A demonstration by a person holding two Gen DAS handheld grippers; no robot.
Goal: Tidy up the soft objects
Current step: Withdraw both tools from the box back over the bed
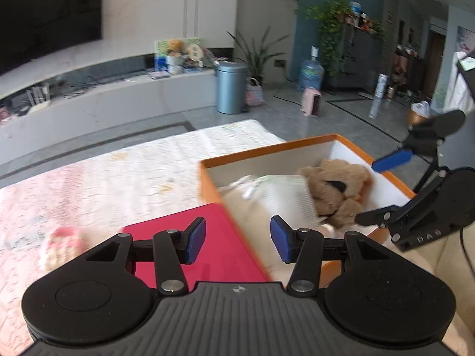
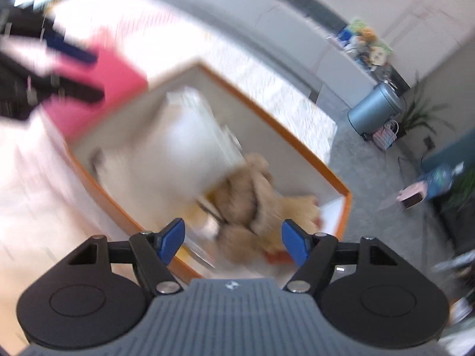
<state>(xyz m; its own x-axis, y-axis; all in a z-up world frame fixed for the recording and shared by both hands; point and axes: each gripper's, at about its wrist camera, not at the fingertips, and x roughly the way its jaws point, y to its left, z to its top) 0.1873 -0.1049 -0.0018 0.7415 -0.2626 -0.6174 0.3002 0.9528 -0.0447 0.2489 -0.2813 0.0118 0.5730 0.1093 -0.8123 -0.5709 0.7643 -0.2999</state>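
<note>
An orange box [image 1: 276, 149] with a white inside stands on a light quilted cover. In it lie a tan plush bear [image 1: 335, 190] and a folded white cloth [image 1: 273, 198]. My left gripper [image 1: 237, 240] is open and empty over the box's near left corner and a red lid [image 1: 213, 246]. My right gripper [image 1: 383, 191] is open above the box's right side. In the blurred right wrist view my right gripper [image 2: 233, 241] hangs open over the bear [image 2: 252, 195], the cloth [image 2: 190, 148] and the box [image 2: 344, 190]. A pink and cream knitted object [image 1: 63, 246] lies left on the cover.
The cover [image 1: 124, 175] spreads left and behind the box. Beyond it on the grey floor stand a blue bin [image 1: 231, 87], a water bottle [image 1: 310, 72], a pink stool [image 1: 310, 101] and plants. A low TV bench [image 1: 98, 95] runs along the far wall.
</note>
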